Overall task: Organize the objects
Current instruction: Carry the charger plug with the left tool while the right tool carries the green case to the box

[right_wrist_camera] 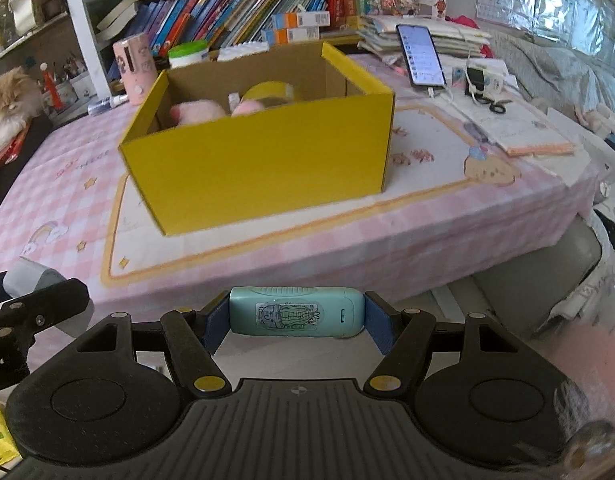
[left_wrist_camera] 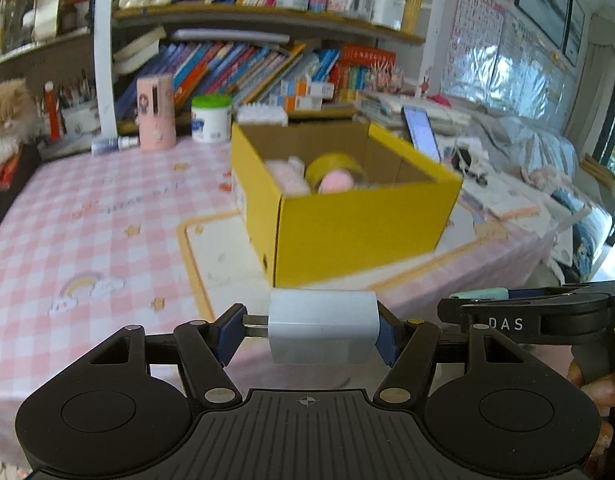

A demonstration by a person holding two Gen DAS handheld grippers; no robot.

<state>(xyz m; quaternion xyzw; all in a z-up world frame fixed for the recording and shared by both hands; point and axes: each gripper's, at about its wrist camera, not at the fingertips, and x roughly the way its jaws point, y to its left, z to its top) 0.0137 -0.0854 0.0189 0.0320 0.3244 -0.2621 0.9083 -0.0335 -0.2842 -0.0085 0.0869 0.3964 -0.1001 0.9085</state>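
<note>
Left gripper (left_wrist_camera: 311,334): my fingers (left_wrist_camera: 226,336) are clamped on a white charger (left_wrist_camera: 321,330), prongs pointing left, held in the air near the bench edge.
Right gripper (right_wrist_camera: 295,318): my fingers (right_wrist_camera: 377,328) grip a small mint-green device (right_wrist_camera: 295,316) crosswise by its ends; it carries a cartoon sticker.
Box (right_wrist_camera: 263,160): yellow, open-topped, standing on a cream mat (right_wrist_camera: 243,244) on the bench (left_wrist_camera: 67,220), ahead of both grippers.
Box contents: I see a roll of yellow tape (left_wrist_camera: 335,164) and pink fluffy things (right_wrist_camera: 197,112).
Behind the box: a green-lidded white tub (left_wrist_camera: 211,118) and a pink cylinder (left_wrist_camera: 156,112).
Right of the box: a lit phone (right_wrist_camera: 421,56) propped up.
</note>
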